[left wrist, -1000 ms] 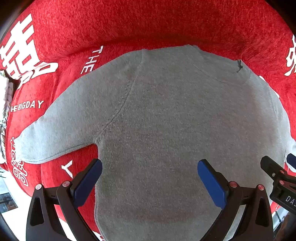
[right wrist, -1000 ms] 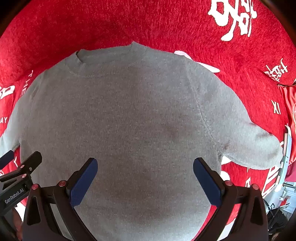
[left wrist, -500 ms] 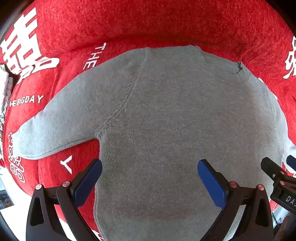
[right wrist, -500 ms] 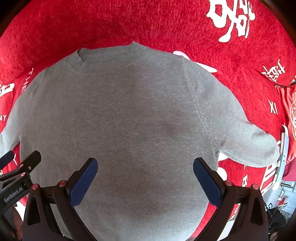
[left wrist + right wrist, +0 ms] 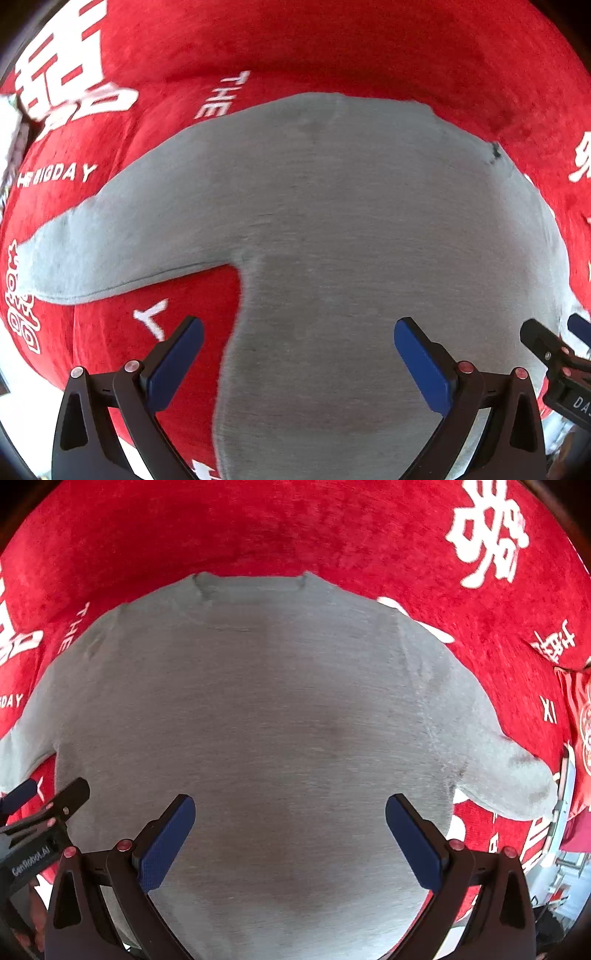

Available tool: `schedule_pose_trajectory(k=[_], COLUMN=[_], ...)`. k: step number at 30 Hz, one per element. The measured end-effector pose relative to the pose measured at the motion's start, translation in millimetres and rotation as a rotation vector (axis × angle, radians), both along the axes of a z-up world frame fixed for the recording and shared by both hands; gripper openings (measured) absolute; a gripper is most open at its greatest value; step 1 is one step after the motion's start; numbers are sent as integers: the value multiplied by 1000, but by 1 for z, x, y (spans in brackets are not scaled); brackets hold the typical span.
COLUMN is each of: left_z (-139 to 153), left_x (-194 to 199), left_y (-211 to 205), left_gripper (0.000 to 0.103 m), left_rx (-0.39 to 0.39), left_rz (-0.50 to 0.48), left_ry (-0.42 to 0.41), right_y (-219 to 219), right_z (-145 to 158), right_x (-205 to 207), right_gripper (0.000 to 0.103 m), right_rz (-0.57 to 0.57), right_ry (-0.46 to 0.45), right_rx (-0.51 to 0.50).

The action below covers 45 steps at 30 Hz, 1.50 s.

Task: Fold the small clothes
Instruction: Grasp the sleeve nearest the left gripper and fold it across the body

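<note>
- Left wrist view: the left hand-held gripper (image 5: pixel 298 363) is seen with its jaws spread wide and nothing between them; one blue pad (image 5: pixel 176 363) stands over red cloth, the other over grey knit.
- The grey sweater (image 5: pixel 351 240) is laid flat, front up, on a red cover (image 5: pixel 332 48) printed with white characters and lettering. Its left sleeve (image 5: pixel 122 236) is stretched out toward the left edge of the frame.
- The tip of the right hand-held gripper (image 5: pixel 554 354) is noted at the right edge, beside the sweater's hem side.
- Right wrist view: the right hand-held gripper (image 5: pixel 290 843) is likewise held wide open and empty, both pads over the sweater (image 5: pixel 258 720) body.
- The collar (image 5: pixel 251 585) lies at the far side; the right sleeve (image 5: pixel 506 771) runs out to the right, ending near a pale metal frame (image 5: pixel 563 805).
- The left hand-held gripper (image 5: pixel 48 812) is seen at the lower left edge, over the sweater's side; a label on it is partly legible.
- No object is found lying on the sweater.
</note>
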State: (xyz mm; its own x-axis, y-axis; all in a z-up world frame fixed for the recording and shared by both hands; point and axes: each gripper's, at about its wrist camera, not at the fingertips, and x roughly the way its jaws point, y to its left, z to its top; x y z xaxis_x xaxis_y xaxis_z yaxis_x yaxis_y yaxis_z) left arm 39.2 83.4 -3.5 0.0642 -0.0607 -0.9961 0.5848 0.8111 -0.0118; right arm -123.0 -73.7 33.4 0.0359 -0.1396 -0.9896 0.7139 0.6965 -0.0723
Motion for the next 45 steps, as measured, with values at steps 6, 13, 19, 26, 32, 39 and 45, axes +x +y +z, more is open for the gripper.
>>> schedule_pose_trajectory(k=[6, 13, 19, 26, 32, 39, 45], left_z=[0, -20, -51, -67, -56, -35, 33], left_x=[38, 96, 124, 135, 145, 149, 137], left_y=[66, 193, 254, 251, 249, 233, 170], left_gripper=[103, 103, 103, 103, 42, 9, 9], left_rx=[-77, -163, -267, -381, -393, -410, -434], left_rz=[148, 452, 627, 660, 657, 542, 284], left_ry=[-39, -38, 37, 85, 24, -61, -228], right_y=[30, 65, 94, 114, 119, 114, 99], right_z=[2, -6, -16, -17, -11, -8, -4], right_x=[27, 61, 82, 100, 104, 95, 77], right_gripper=[103, 103, 103, 103, 103, 103, 103], right_rz=[71, 150, 209, 253, 264, 239, 174], right_ry=[-16, 23, 44, 51, 36, 19, -33], right_rx=[7, 32, 64, 71, 66, 94, 121])
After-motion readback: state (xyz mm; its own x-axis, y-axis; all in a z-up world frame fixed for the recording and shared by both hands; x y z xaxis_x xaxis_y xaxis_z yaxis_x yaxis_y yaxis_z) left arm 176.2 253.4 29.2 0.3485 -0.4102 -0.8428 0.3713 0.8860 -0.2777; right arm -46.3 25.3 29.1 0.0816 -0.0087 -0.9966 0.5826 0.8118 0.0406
